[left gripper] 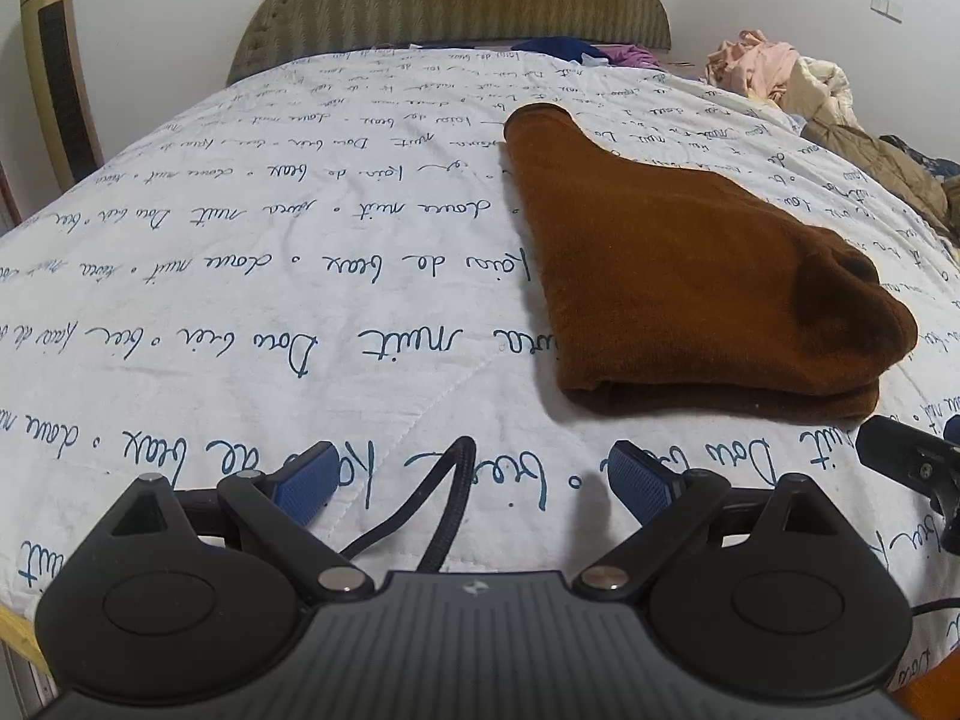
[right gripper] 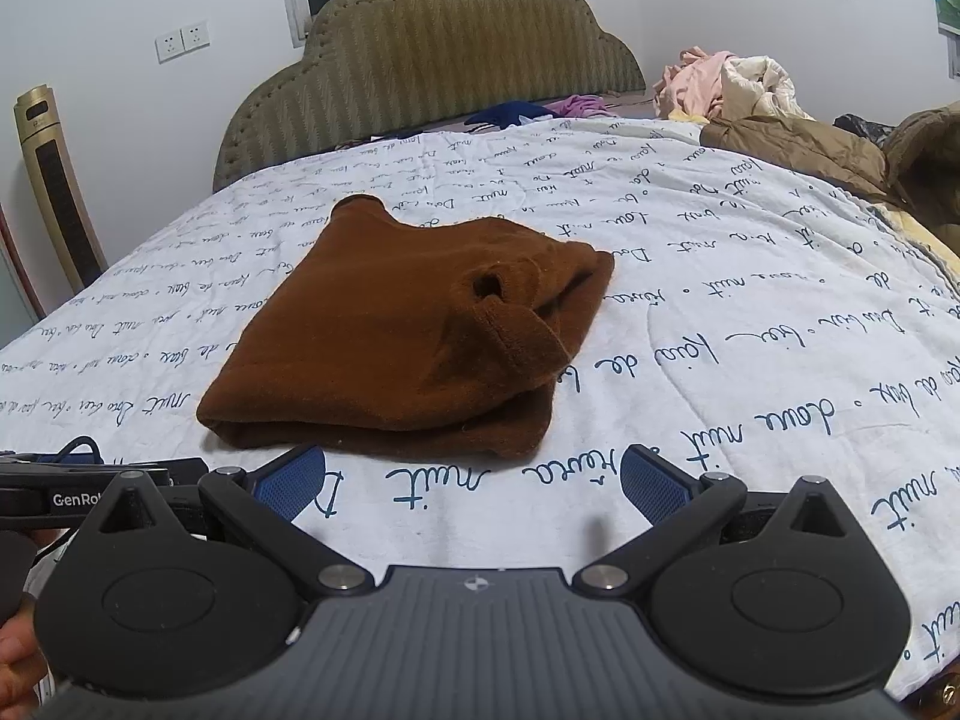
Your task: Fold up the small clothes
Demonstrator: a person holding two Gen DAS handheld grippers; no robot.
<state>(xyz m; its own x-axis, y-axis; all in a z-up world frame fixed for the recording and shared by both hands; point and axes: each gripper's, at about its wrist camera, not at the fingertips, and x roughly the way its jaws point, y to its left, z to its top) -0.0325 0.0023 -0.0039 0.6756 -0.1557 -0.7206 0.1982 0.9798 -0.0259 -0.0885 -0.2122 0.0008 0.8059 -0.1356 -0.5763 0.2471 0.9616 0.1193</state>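
A small brown garment lies folded into a thick pad on the white quilt with blue script. In the left wrist view it sits ahead and to the right of my left gripper, which is open and holds nothing. In the right wrist view the same brown garment lies just beyond my right gripper, a little to its left; one flap curls up on its right side. This gripper is open too, its blue pads clear of the cloth. The left gripper's body shows at the lower left.
A padded headboard stands at the far end of the bed. A heap of pink and cream clothes and a brown jacket lie at the far right. Dark blue and purple clothes lie near the headboard. A gold tower fan stands left.
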